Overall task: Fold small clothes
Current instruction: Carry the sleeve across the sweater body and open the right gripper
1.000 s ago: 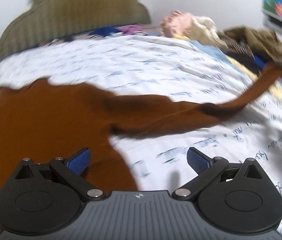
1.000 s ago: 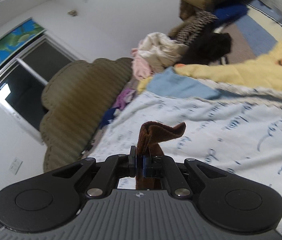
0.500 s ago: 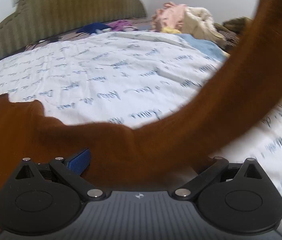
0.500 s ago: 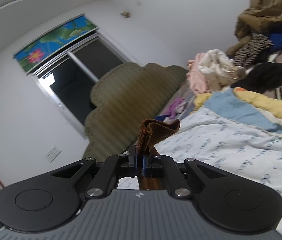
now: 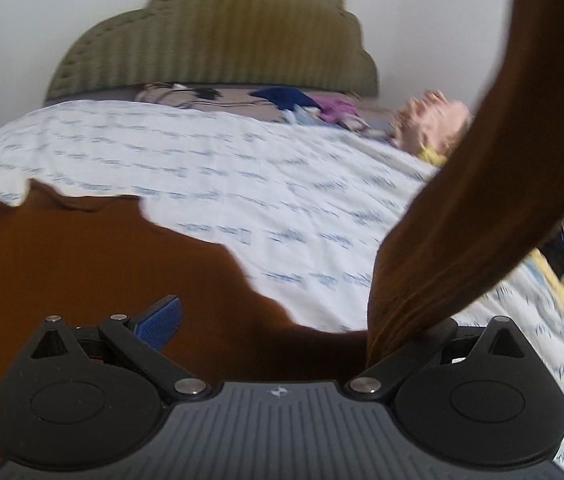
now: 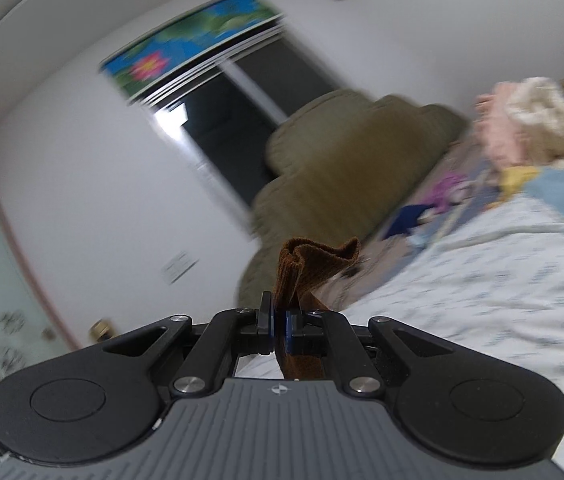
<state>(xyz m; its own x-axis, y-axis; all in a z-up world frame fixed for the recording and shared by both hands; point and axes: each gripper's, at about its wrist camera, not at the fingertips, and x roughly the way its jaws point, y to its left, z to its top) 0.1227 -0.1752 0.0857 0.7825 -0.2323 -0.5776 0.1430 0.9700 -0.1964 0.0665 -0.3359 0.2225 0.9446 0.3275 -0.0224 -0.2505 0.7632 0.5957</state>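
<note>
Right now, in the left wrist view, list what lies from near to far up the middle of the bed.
brown garment → white printed sheet → dark blue cloth → olive headboard

The white bedsheet (image 5: pixel 242 168) across the middle of the frame carries rows of blue cursive script, too blurred to read. Nothing else bears legible writing.

— How does the left gripper (image 5: pixel 278 316) look?
— Two round black discs, black link arms with silver screws, and a grey ribbed plate with a small white mark. Its finger pad (image 5: pixel 162 316) is blue and textured.
— And the right gripper (image 6: pixel 279 326)?
— The same build: black discs, silver screws, grey ribbed plate, blue pads.
</note>
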